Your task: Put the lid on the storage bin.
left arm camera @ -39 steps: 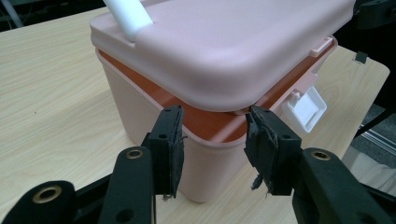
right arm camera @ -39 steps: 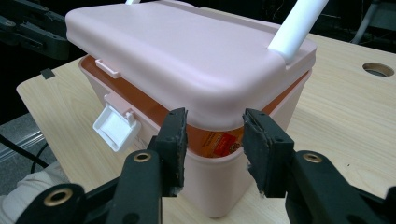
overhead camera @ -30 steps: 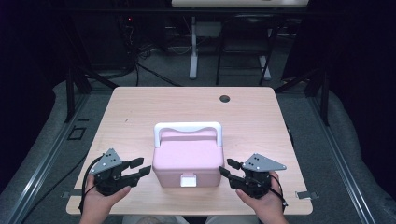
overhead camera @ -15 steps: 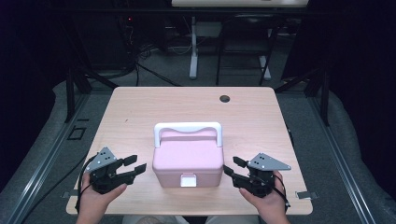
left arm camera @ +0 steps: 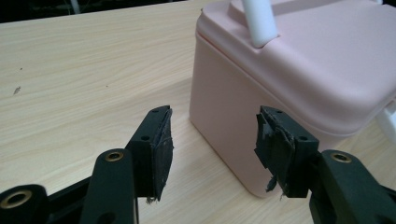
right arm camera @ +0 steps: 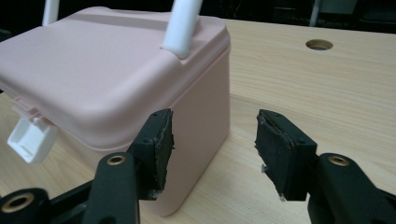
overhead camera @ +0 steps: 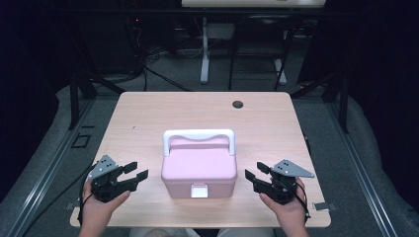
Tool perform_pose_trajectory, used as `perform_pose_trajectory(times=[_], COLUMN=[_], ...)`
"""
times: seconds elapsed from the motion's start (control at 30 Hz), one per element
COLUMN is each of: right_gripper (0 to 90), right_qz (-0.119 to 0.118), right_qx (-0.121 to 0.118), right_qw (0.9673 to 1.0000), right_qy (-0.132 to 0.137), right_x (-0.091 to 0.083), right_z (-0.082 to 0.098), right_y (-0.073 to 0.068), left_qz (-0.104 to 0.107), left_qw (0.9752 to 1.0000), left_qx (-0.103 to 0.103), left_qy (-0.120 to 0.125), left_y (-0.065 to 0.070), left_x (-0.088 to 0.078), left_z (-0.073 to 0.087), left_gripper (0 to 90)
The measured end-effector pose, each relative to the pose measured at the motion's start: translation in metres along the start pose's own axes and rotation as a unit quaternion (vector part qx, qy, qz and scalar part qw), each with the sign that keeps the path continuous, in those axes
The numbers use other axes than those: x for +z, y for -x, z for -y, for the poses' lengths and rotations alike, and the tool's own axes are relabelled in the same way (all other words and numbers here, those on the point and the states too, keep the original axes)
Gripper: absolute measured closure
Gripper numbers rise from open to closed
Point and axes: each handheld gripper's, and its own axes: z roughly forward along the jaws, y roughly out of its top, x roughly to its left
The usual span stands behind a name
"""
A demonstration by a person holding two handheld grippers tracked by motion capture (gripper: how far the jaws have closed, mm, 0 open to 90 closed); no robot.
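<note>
**Pink box between my two open grippers**

The box point(overhead camera: 199, 170) sits on the table point(overhead camera: 148, 113), toward my edge of it. Its long axis runs side to side across me, and its white latch point(overhead camera: 199, 190) faces me on the front wall. The white handle point(overhead camera: 198, 135) stands upright over the rear of the lid, spanning the box's length.

The box is smooth matte pink plastic with rounded corners and a slightly domed lid that overhangs the body. The table is pale wood grain, and a round hole point(overhead camera: 237, 104) lies beyond the box, near the far edge.

My left gripper point(overhead camera: 132, 172) is just left of the box, jaws spread apart and holding nothing, aimed at its left end. My right gripper point(overhead camera: 255, 174) is just right of it, jaws likewise apart and empty. The black pads point(left arm camera: 161, 154) look frayed at their edges.

In the left gripper view the handle's top is cut off, and the latch is barely visible at the frame's edge. I cannot tell whether the latch is fastened.
</note>
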Motion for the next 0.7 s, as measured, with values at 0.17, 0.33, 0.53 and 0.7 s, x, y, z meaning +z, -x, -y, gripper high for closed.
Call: perform_pose_trajectory(times=[0.17,0.33,0.53,0.7], right_gripper=[44.7,44.5,44.2,44.2], right_qz=[0.009,0.020,0.019,0.015], right_qx=[0.005,0.003,0.015,0.014], right_qw=[0.9999,0.9998,0.9997,0.9998], right_qy=[-0.003,-0.009,-0.004,0.003], right_x=[0.003,0.008,0.011,0.017], right_z=[0.004,0.011,0.015,0.021], right_y=[0.006,0.010,0.014,0.014], left_qz=[-0.007,-0.008,-0.006,-0.002], left_qw=[1.0000,0.9999,0.9999,0.9998], left_qx=[-0.001,-0.003,0.000,0.006], left_qy=[-0.005,-0.009,-0.016,-0.018], left_y=[-0.003,-0.005,-0.007,-0.006], left_x=[0.006,0.011,0.017,0.021], left_z=[0.006,0.011,0.016,0.019], left_gripper=[45.2,44.8,44.6,44.0])
